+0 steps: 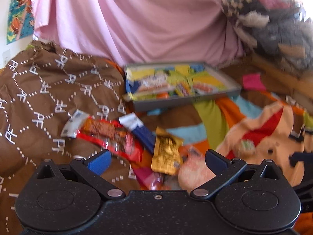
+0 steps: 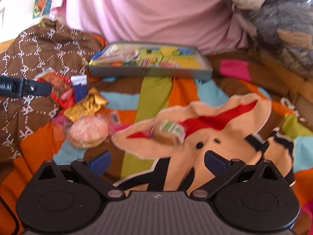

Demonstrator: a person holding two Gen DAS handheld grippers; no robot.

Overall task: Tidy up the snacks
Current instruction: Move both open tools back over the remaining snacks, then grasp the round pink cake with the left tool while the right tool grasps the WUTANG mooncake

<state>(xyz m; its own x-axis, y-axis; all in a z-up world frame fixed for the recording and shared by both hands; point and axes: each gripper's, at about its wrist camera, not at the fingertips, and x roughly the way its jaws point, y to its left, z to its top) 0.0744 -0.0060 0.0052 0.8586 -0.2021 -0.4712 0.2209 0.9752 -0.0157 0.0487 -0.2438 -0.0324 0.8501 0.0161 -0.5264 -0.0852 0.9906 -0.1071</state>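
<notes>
Snacks lie scattered on a patchwork blanket (image 2: 154, 90) of orange, green, blue and brown. In the left wrist view, the left hand-held gripper (image 1: 157, 161) stands wide, holding nothing, low in the frame above a gold wrapper (image 1: 166, 152). Left of the gold wrapper lie a blue and white packet (image 1: 139, 131), a red wrapper (image 1: 109, 135) and a small white packet (image 1: 75, 123), the last resting on a brown printed cloth (image 1: 45, 90). A grey tray (image 1: 187, 99) heaped with bright packets sits at centre frame, before a pink sheet (image 1: 137, 19).

In the right wrist view, the right hand-held gripper (image 2: 157, 161) is also spread wide and empty. Above it, at centre frame, a wrapped sandwich cookie (image 2: 168, 133) with a green label lies on a cartoon dog figure (image 2: 215, 129) on the blanket. A round pink cookie (image 2: 88, 132) sits to the left, just beside the gold wrapper. The tray is at upper centre.
</notes>
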